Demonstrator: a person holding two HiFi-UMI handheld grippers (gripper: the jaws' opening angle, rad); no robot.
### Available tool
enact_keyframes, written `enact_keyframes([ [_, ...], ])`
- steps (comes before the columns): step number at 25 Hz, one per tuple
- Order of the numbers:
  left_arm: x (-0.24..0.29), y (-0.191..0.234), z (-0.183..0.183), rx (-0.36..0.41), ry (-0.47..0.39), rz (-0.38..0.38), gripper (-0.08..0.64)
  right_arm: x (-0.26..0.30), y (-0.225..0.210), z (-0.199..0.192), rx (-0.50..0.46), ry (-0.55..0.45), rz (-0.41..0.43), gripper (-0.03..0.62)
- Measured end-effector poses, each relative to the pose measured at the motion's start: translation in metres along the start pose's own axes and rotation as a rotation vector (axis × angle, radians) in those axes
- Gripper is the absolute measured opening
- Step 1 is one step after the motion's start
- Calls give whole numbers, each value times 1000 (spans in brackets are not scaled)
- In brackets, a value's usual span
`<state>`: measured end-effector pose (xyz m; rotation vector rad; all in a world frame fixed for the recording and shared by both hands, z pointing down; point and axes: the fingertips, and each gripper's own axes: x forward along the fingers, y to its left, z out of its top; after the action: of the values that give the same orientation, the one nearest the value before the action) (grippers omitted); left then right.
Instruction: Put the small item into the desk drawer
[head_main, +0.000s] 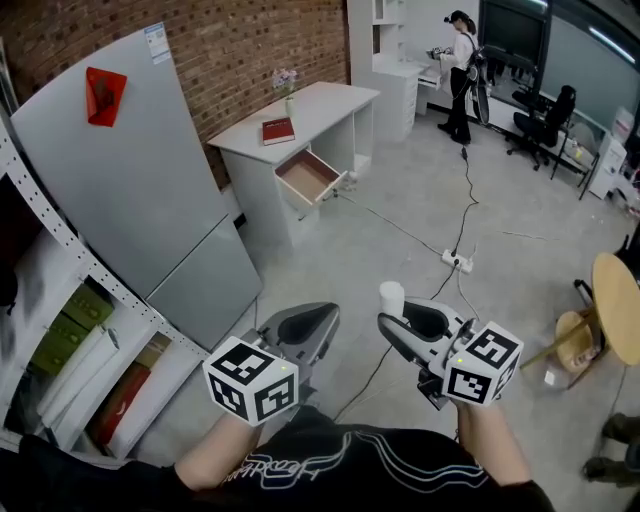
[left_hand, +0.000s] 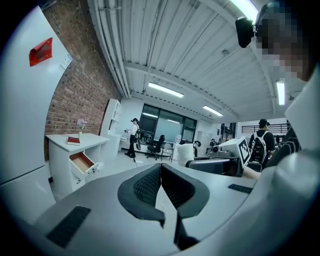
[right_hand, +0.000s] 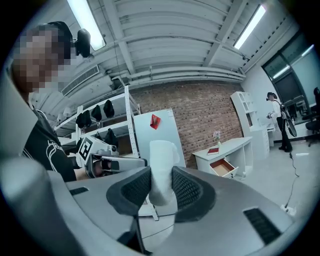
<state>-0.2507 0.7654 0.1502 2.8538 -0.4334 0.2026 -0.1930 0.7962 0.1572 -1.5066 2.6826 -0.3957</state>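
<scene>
The right gripper (head_main: 397, 322) is clamping a small white cylinder (head_main: 391, 297), its long axis upright, well away from the open drawer (head_main: 308, 177) of the white desk (head_main: 325, 103); the left gripper (head_main: 305, 325) is riding closed, empty.
</scene>
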Motion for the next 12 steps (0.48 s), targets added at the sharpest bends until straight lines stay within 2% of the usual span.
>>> enact_keyframes([
  [6, 8, 6, -12, -6, 22, 11, 21, -2, -11, -10, -21, 11, -14, 143],
  [9, 16, 20, -19, 1, 26, 20, 21, 5, -22, -19, -30, 12, -26, 143],
  [12, 25, 42, -31, -24, 32, 30, 21, 12, -43, -30, -32, 19, -63, 143],
])
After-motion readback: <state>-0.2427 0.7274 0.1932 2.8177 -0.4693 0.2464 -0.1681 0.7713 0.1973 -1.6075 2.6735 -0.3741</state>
